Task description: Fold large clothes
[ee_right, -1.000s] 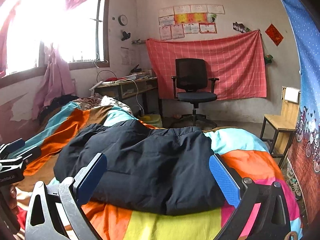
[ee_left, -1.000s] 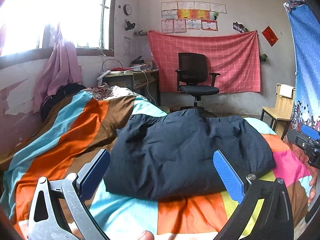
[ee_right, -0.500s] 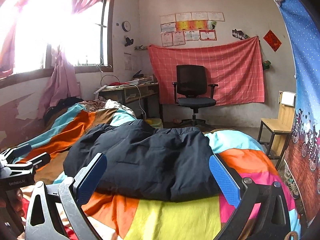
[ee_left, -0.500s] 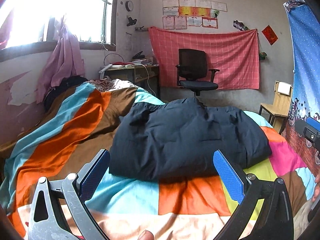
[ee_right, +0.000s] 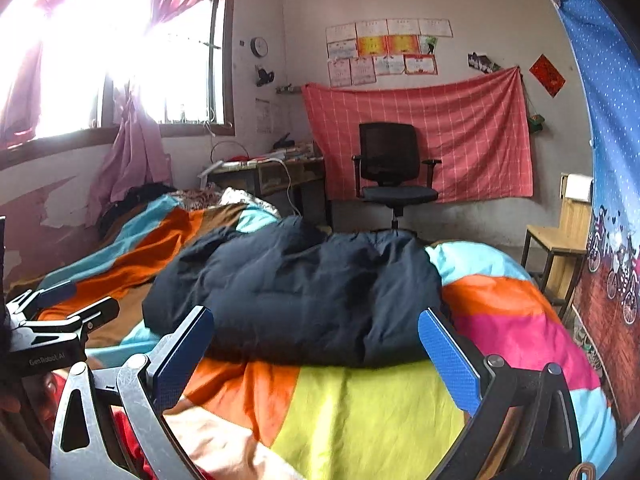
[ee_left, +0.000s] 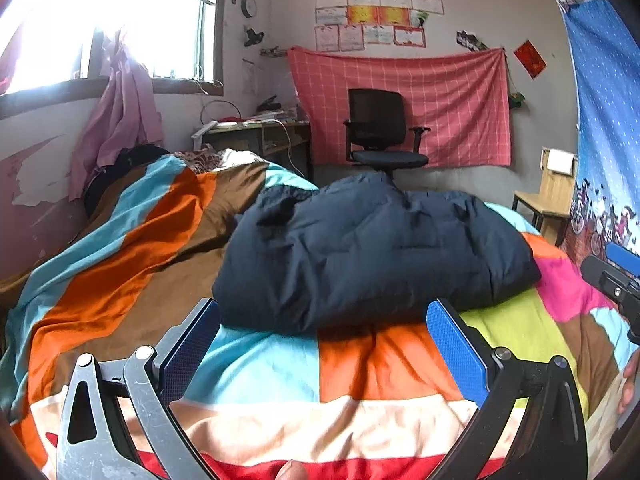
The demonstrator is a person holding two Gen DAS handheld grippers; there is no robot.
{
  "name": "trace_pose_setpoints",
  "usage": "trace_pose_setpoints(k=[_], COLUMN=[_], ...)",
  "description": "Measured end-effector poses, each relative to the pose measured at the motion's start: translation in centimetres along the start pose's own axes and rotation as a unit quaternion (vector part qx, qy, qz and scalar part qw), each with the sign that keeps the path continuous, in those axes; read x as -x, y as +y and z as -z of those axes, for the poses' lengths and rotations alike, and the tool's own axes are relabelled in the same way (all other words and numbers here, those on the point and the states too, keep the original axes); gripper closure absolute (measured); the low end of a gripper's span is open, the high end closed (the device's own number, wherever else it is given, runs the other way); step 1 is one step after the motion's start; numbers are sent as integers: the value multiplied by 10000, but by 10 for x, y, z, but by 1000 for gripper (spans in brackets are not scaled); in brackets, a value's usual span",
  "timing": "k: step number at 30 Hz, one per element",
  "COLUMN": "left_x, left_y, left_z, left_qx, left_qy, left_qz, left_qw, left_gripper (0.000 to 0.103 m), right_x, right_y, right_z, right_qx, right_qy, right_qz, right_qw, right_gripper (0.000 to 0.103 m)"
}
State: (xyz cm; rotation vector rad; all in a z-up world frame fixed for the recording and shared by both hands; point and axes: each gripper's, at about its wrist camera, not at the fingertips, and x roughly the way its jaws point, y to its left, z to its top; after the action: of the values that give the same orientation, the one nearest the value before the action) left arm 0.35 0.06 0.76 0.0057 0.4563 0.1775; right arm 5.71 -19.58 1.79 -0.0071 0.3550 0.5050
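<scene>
In the left wrist view, the left tool (ee_left: 322, 344) hung over the near end of the bed (ee_left: 256, 364), its two blue-padded fingers (ee_left: 456, 350) spread wide apart with nothing between them. Ahead of it the dark navy padded jacket (ee_left: 372, 248) lay folded into a thick bundle on the colourful patchwork quilt (ee_left: 120, 280), clear of the fingers. The right tool (ee_left: 616, 276) showed at the right edge of this view, just beside the bed. Beyond the jacket stood a black office chair (ee_left: 380, 132) before a red checked cloth (ee_left: 452, 100) hung on the wall. In the right wrist view, the right tool (ee_right: 316, 340) likewise stood with its fingers wide apart and empty, the jacket (ee_right: 296, 288) resting on the quilt (ee_right: 368, 412) just past the fingertips. The left tool (ee_right: 60, 312) appeared at the left edge, its fingers apart too. A wooden chair (ee_right: 560, 236) stood near the right wall. No containers were seen in either view.
</scene>
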Motion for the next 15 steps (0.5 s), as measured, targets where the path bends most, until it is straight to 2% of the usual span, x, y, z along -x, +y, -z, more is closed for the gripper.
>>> trace_pose_setpoints(k=[15], left_x=[-5], left_y=[-6], left_z=[11], left_qx=[-111], left_qy=[138], left_qz=[-9], left_qw=[9998], left_gripper=[2], right_x=[-11], right_y=[-3], right_z=[19], right_qx=[-89], right_qy=[217], right_qz=[120], right_qw=[9997], right_gripper=[0])
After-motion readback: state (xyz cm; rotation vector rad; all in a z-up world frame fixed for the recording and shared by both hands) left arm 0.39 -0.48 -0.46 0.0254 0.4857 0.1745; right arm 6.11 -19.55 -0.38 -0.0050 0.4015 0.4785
